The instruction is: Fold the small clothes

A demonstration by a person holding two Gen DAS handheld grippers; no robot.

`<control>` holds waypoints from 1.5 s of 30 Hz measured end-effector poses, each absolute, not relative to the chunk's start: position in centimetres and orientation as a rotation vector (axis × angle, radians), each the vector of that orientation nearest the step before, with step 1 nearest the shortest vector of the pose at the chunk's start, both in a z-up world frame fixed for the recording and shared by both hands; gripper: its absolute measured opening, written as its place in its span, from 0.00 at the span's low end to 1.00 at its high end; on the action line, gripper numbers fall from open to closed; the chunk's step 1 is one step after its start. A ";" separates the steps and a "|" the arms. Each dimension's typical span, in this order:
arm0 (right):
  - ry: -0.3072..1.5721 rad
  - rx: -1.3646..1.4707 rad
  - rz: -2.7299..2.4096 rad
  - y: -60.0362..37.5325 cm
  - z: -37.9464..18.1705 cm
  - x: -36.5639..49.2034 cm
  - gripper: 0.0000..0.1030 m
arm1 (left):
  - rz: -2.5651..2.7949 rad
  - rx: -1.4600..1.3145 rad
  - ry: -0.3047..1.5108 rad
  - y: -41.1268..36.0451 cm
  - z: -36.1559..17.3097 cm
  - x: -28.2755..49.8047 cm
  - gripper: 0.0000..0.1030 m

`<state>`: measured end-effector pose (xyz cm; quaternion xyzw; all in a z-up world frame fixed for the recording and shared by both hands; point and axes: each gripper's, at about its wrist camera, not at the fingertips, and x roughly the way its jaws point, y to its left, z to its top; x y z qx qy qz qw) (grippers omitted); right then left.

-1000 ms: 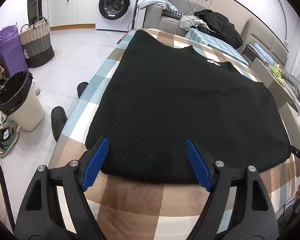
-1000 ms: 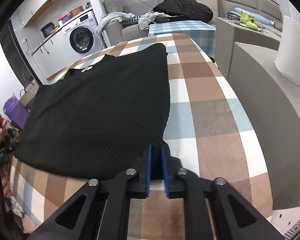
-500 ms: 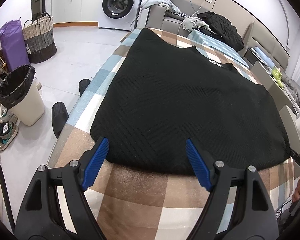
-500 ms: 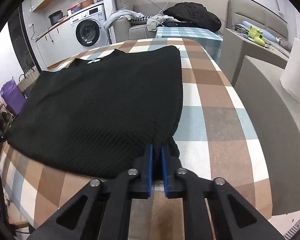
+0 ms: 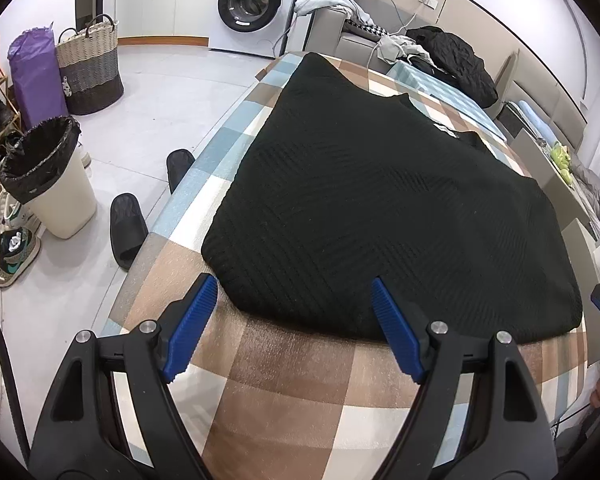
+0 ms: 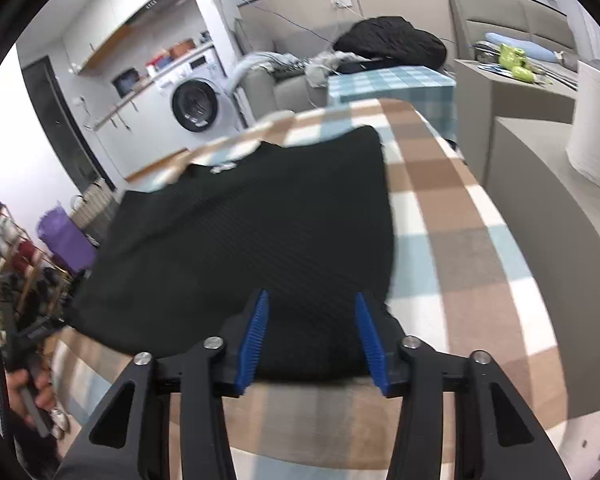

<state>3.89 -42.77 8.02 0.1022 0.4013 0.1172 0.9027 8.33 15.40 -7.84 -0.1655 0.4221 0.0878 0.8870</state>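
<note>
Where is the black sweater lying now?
The sweater lies flat on the checked table, just ahead of both grippers in both views.

Bright, even indoor light; fisheye-warped edges; right wrist view motion-blurred.

White washing machine [image 5: 255, 2], grey sofa [image 5: 342, 36], pale tiled floor [image 5: 160, 116].

Black ribbed knit top [image 5: 372, 204], spread flat on checked tabletop [image 5: 300, 380], white neck label showing
</note>
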 end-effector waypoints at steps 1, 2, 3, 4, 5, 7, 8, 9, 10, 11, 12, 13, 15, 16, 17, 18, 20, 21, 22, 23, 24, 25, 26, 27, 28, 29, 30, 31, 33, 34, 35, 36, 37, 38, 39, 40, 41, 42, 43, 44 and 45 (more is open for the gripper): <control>0.818 0.207 0.247 -42.3 8.2 4.0 0.57 | 0.181 -0.348 0.877 15.3 -7.8 8.2 0.75; 0.815 0.202 0.251 -41.8 8.3 4.1 0.59 | 0.180 -0.349 0.877 15.2 -7.8 8.1 0.75; 0.821 0.199 0.260 -41.3 8.2 4.3 0.64 | 0.179 -0.349 0.877 15.1 -7.8 7.9 0.75; 0.828 0.194 0.268 -40.8 8.2 4.6 0.66 | 0.180 -0.349 0.879 15.0 -7.8 7.8 0.75; 0.834 0.189 0.277 -40.3 8.0 4.7 0.66 | 0.181 -0.351 0.880 15.0 -7.8 7.6 0.75; 0.849 0.178 0.294 -39.2 7.7 5.2 0.66 | 0.181 -0.365 0.885 14.9 -7.9 7.2 0.75; 0.860 0.178 0.303 -38.7 7.4 5.4 0.66 | 0.181 -0.373 0.887 14.9 -7.9 7.0 0.75; 0.870 0.180 0.311 -38.3 7.2 5.7 0.66 | 0.183 -0.385 0.887 15.0 -8.0 6.7 0.75; 0.880 0.184 0.321 -37.9 6.9 6.0 0.67 | 0.189 -0.414 0.881 15.3 -8.1 6.4 0.75; 0.888 0.191 0.332 -37.6 6.7 6.1 0.67 | 0.186 -0.464 0.870 15.7 -8.2 6.1 0.75; 0.894 0.198 0.343 -37.3 6.5 6.2 0.67 | 0.174 -0.499 0.863 15.9 -8.4 5.9 0.73; 0.898 0.202 0.354 -37.1 6.4 6.3 0.67 | 0.161 -0.536 0.856 16.1 -8.6 5.7 0.73; 0.897 0.198 0.368 -36.8 6.2 6.4 0.67 | 0.168 -0.573 0.843 16.5 -8.8 5.6 0.67; 0.896 0.193 0.372 -36.6 6.2 6.4 0.67 | 0.163 -0.585 0.843 16.6 -8.9 5.9 0.66; 0.894 0.192 0.373 -36.5 6.2 6.4 0.67 | 0.157 -0.590 0.837 16.7 -9.0 6.0 0.65; 0.892 0.194 0.375 -36.4 6.2 6.4 0.67 | 0.154 -0.600 0.838 16.7 -9.0 6.3 0.64; 0.891 0.198 0.381 -36.4 6.2 6.2 0.67 | 0.155 -0.606 0.831 16.7 -9.1 7.0 0.64; 0.889 0.196 0.383 -36.3 6.2 6.2 0.67 | 0.161 -0.601 0.825 16.6 -9.2 7.3 0.64; 0.888 0.193 0.383 -36.3 6.1 6.2 0.67 | 0.179 -0.587 0.818 16.5 -9.2 8.0 0.64; 0.885 0.187 0.382 -36.1 6.1 6.2 0.67 | 0.190 -0.582 0.814 16.4 -9.2 8.5 0.61; 0.885 0.184 0.381 -36.1 6.1 6.3 0.67 | 0.214 -0.572 0.808 16.3 -9.2 9.0 0.53; 0.885 0.182 0.379 -36.0 6.0 6.3 0.67 | 0.232 -0.565 0.807 16.2 -9.4 9.6 0.48; 0.886 0.180 0.378 -35.9 5.9 6.3 0.67 | 0.251 -0.553 0.805 16.1 -9.4 10.2 0.39; 0.888 0.176 0.378 -35.9 5.9 6.4 0.67 | 0.260 -0.547 0.805 16.0 -9.5 10.7 0.32; 0.889 0.171 0.375 -35.9 5.8 6.4 0.67 | 0.260 -0.546 0.805 16.1 -9.5 11.1 0.28; 0.887 0.166 0.371 -35.9 5.8 6.4 0.67 | 0.255 -0.552 0.803 16.0 -9.6 11.3 0.22; 0.884 0.155 0.360 -36.0 5.9 6.4 0.67 | 0.254 -0.551 0.799 16.0 -9.5 11.4 0.22; 0.881 0.147 0.343 -36.2 5.9 6.4 0.67 | 0.253 -0.546 0.800 16.0 -9.6 11.5 0.21; 0.875 0.148 0.303 -37.1 6.0 6.3 0.67 | 0.244 -0.542 0.807 16.0 -9.7 11.6 0.22; 0.873 0.157 0.281 -37.7 6.1 6.2 0.67 | 0.238 -0.553 0.805 16.2 -9.7 11.5 0.22; 0.870 0.173 0.249 -38.8 6.2 6.0 0.67 | 0.232 -0.563 0.807 16.4 -9.8 11.5 0.22; 0.867 0.184 0.224 -39.7 6.3 5.8 0.67 | 0.228 -0.570 0.810 16.6 -10.0 11.3 0.22; 0.864 0.194 0.195 -40.6 6.3 5.5 0.67 | 0.219 -0.572 0.811 16.7 -10.0 11.4 0.22; 0.866 0.205 0.160 -41.7 6.2 5.2 0.67 | 0.216 -0.572 0.811 16.8 -10.1 11.1 0.22; 0.869 0.217 0.134 -42.5 6.1 5.0 0.67 | 0.214 -0.571 0.810 16.8 -10.1 11.0 0.22; 0.875 0.231 0.115 -43.2 5.9 4.8 0.68 | 0.211 -0.564 0.809 16.8 -10.1 11.0 0.22; 0.887 0.247 0.100 -43.9 5.5 4.7 0.69 | 0.209 -0.549 0.808 16.7 -10.1 11.2 0.22; 0.907 0.262 0.092 -44.5 5.1 4.7 0.70 | 0.208 -0.536 0.807 16.5 -10.1 11.1 0.21; 0.929 0.266 0.094 -44.8 4.6 4.7 0.70 | 0.205 -0.520 0.804 16.4 -10.1 11.1 0.20; 0.943 0.263 0.102 -45.0 4.1 4.8 0.70 | 0.204 -0.504 0.802 16.2 -10.0 11.1 0.18; 0.948 0.254 0.115 -44.9 3.7 5.0 0.70 | 0.203 -0.496 0.801 16.1 -10.0 11.0 0.17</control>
